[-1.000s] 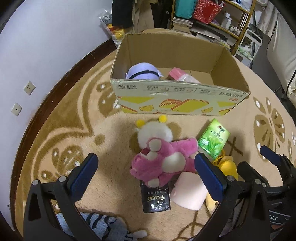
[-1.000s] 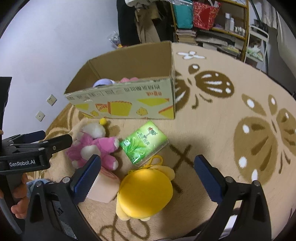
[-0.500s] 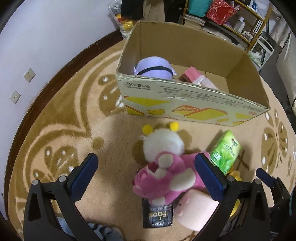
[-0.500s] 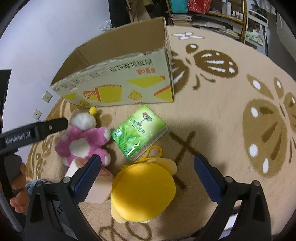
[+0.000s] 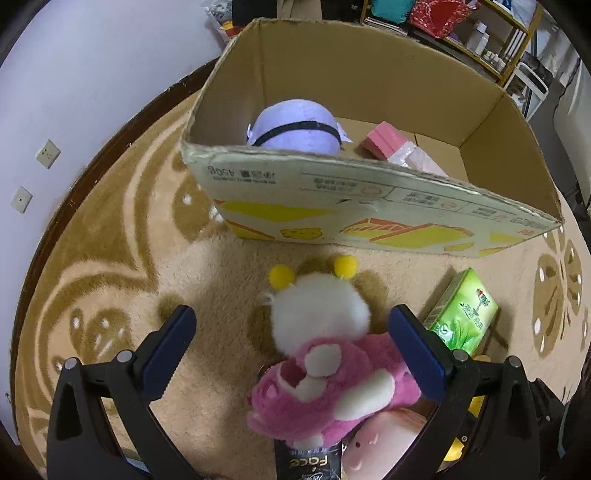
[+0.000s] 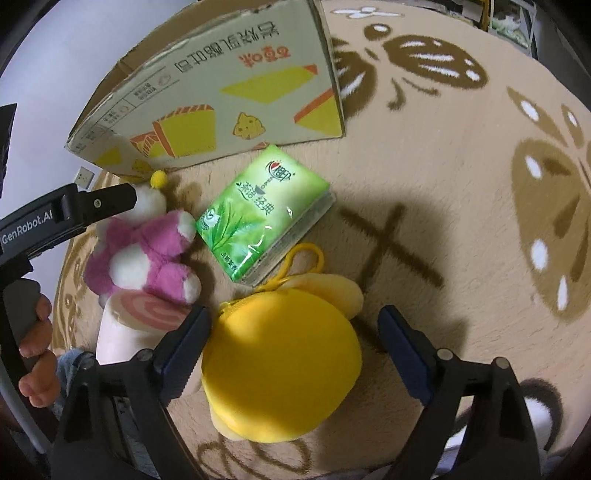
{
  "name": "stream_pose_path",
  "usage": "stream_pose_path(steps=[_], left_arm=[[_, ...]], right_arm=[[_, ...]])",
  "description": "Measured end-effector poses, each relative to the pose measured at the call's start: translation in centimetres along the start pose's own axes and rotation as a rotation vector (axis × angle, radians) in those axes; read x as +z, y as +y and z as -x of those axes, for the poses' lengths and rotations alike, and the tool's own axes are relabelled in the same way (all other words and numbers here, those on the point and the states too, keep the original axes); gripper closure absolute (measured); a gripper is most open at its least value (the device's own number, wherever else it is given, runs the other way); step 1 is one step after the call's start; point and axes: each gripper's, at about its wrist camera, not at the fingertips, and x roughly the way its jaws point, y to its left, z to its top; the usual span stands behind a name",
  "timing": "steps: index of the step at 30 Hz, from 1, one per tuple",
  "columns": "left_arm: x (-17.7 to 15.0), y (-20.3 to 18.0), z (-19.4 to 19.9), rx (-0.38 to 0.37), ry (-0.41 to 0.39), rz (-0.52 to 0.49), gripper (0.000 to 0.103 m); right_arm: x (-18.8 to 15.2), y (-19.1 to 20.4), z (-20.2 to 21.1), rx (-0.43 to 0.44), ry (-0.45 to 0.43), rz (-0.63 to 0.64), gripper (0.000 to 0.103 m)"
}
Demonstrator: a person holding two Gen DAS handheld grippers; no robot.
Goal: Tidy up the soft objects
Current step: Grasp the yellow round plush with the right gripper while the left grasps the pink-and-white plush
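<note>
My left gripper [image 5: 293, 345] is open, its jaws on either side of a white plush with yellow antennae [image 5: 319, 306] and a pink bear plush [image 5: 332, 387] lying on the carpet. My right gripper [image 6: 293, 352] is open around a round yellow plush [image 6: 280, 373]. A green tissue pack [image 6: 262, 210] lies beyond it, and also shows in the left wrist view [image 5: 465, 314]. A pink roll-shaped plush [image 6: 144, 317] lies under the bear [image 6: 144, 251]. The open cardboard box [image 5: 369, 206] holds a lilac plush [image 5: 295, 125] and a pink pack [image 5: 388, 142].
A black "Face" packet [image 5: 306, 461] lies under the bear. A patterned beige carpet [image 6: 461, 184] covers the floor. A white wall with sockets [image 5: 48, 153] is at left. Shelves [image 5: 480, 33] stand behind the box.
Both grippers moved forward and lower. The left one closed in over the white and pink plushes; the right one came down around the yellow plush. Both stay open.
</note>
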Motion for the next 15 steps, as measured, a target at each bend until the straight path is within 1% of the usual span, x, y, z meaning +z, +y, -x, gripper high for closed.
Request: stream_pose_path(steps=[2, 5, 7, 10, 12, 14, 15], left_arm=[[0.1, 0.0, -0.5, 0.016, 0.009, 0.0, 0.001], [0.1, -0.4, -1.2, 0.042, 0.013, -0.011, 0.001], [0.2, -0.8, -1.5, 0.046, 0.013, -0.019, 0.001], [0.1, -1.4, -2.1, 0.055, 0.019, -0.037, 0.003], [0.3, -2.5, -2.9, 0.061, 0.024, -0.052, 0.005], [0.3, -2.8, -3.2, 0.066, 0.028, -0.059, 0.013], [0.1, -2.8, -3.4, 0.068, 0.028, -0.058, 0.014]], right_arm=[[-0.2, 0.1, -0.3, -0.003, -0.005, -0.005, 0.008], [-0.2, 0.2, -0.6, 0.005, -0.005, -0.008, 0.013], [-0.4, 0.2, -0.9, 0.001, -0.007, -0.008, 0.013], [-0.5, 0.7, -1.3, -0.007, -0.012, -0.004, 0.019], [-0.8, 1.2, -1.6, -0.017, -0.015, 0.001, 0.022], [-0.9, 1.5, -1.7, -0.019, -0.016, 0.005, 0.025], [-0.9, 1.6, -1.6, -0.018, -0.017, 0.006, 0.027]])
